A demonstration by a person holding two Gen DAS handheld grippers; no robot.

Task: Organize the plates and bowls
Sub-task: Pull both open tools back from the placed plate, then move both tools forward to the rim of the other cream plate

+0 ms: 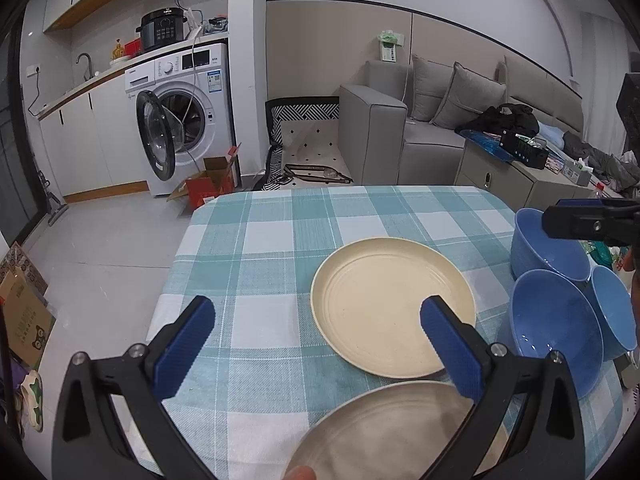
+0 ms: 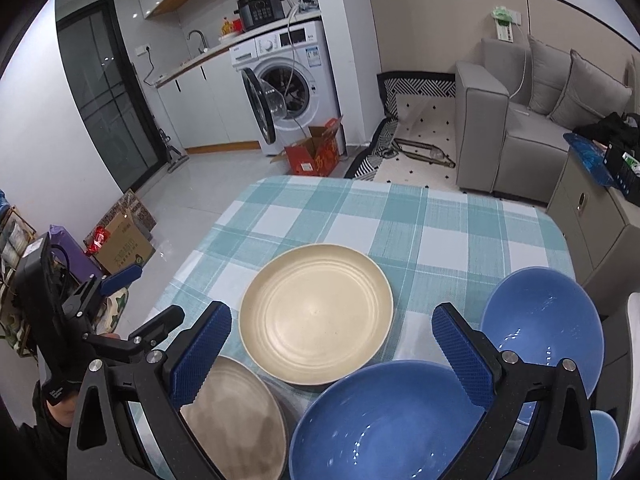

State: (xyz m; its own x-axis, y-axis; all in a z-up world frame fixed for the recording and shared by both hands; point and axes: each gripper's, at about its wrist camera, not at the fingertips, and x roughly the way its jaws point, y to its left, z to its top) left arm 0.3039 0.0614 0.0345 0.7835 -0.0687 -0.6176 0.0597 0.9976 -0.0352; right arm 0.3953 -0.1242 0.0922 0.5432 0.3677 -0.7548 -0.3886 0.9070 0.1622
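Note:
A cream plate [image 1: 390, 306] [image 2: 316, 312] lies on the teal checked tablecloth [image 1: 280, 248]. A second cream plate [image 1: 396, 432] [image 2: 240, 416] lies nearer, below my left gripper [image 1: 318, 326], which is open and empty above the table's left part. Three blue bowls stand at the right: a near one [image 1: 556, 324] [image 2: 384, 420], a far one [image 1: 548, 246] [image 2: 542, 320] and a third [image 1: 614, 312] at the edge. My right gripper [image 2: 332, 334] is open and empty, above the near blue bowl.
The table's far edge [image 2: 360, 180] drops to a tiled floor. Beyond are a washing machine [image 1: 180, 120] with its door open, a red cardboard box [image 2: 314, 152], a grey sofa [image 1: 420, 120] and a cabinet [image 1: 516, 176]. The left gripper shows in the right wrist view [image 2: 120, 276].

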